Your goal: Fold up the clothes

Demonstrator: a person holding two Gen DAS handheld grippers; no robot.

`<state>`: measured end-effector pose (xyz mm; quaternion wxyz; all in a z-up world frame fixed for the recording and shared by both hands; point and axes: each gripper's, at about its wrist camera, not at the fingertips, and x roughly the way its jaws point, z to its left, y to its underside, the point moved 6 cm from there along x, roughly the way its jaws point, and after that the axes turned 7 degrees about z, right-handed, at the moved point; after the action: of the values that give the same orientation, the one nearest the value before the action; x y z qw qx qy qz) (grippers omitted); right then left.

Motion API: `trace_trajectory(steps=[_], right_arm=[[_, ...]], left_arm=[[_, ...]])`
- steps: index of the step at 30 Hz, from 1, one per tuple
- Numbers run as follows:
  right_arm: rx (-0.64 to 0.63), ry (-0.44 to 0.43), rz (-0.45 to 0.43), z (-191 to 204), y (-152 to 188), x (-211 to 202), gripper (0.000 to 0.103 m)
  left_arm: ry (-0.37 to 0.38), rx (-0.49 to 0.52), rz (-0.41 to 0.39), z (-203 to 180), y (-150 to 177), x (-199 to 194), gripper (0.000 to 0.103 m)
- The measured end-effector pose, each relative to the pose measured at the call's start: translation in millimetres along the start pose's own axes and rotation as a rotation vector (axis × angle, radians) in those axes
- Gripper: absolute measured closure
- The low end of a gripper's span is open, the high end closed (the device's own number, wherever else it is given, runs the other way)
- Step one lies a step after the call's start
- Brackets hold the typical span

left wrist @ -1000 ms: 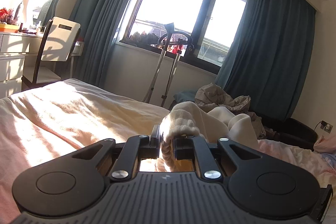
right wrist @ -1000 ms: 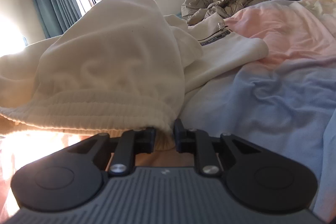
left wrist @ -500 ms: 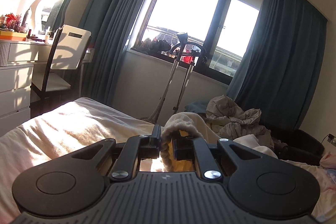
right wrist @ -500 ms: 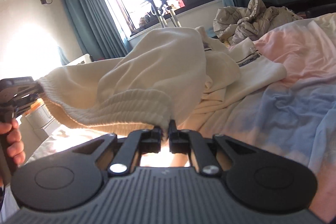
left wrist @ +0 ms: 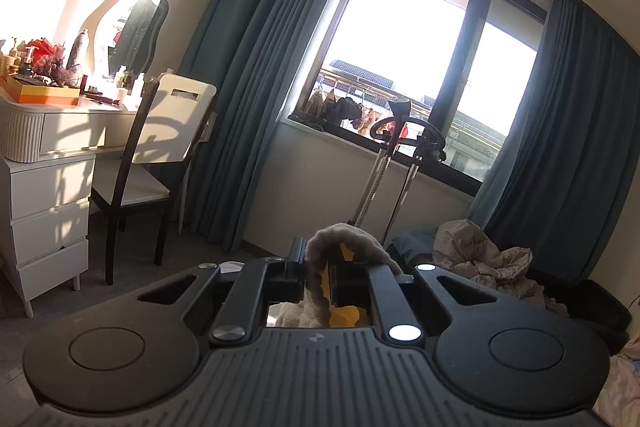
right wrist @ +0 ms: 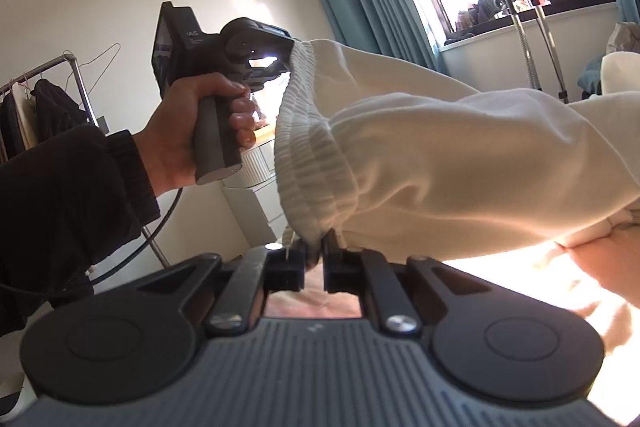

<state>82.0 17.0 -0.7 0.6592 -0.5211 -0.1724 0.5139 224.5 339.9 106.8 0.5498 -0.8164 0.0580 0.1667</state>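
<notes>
A cream sweatshirt [right wrist: 440, 155] with a ribbed hem hangs stretched in the air between both grippers. My right gripper [right wrist: 314, 251] is shut on the lower end of the ribbed hem. My left gripper [right wrist: 286, 57], held by a hand [right wrist: 188, 131] in a black sleeve, is shut on the hem's upper end. In the left wrist view the left gripper [left wrist: 318, 267] pinches a fold of the cream sweatshirt [left wrist: 340, 239], which bulges up between the fingers. The rest of the garment trails off to the right toward the bed [right wrist: 560, 291].
A white dressing table [left wrist: 52, 163] with a mirror and a white-backed chair [left wrist: 152, 155] stand at the left. A garment steamer [left wrist: 396, 155] stands under the window between teal curtains. Crumpled bedding [left wrist: 480, 255] lies at the right. A clothes rack [right wrist: 44, 87] stands behind the hand.
Both grippers have risen from the bed and lifted the sweatshirt's hem into the air. The right gripper closed on the hem and swung left, so it now faces the left gripper.
</notes>
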Motion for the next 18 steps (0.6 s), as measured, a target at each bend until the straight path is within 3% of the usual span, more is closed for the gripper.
trace_trajectory(steps=[5, 9, 15, 18], right_arm=[[-0.016, -0.101, 0.08, 26, 14, 81, 0.094], [-0.006, -0.108, 0.178, 25, 36, 130, 0.093], [0.022, -0.111, 0.239, 13, 52, 147, 0.089], [0.0, -0.105, 0.256, 11, 53, 148, 0.082]], left_arm=[[-0.063, -0.02, 0.1, 74, 16, 49, 0.091], [-0.098, -0.043, 0.188, 125, 47, 81, 0.091], [-0.058, -0.049, 0.151, 148, 62, 88, 0.089], [-0.072, -0.046, 0.137, 147, 68, 81, 0.079]])
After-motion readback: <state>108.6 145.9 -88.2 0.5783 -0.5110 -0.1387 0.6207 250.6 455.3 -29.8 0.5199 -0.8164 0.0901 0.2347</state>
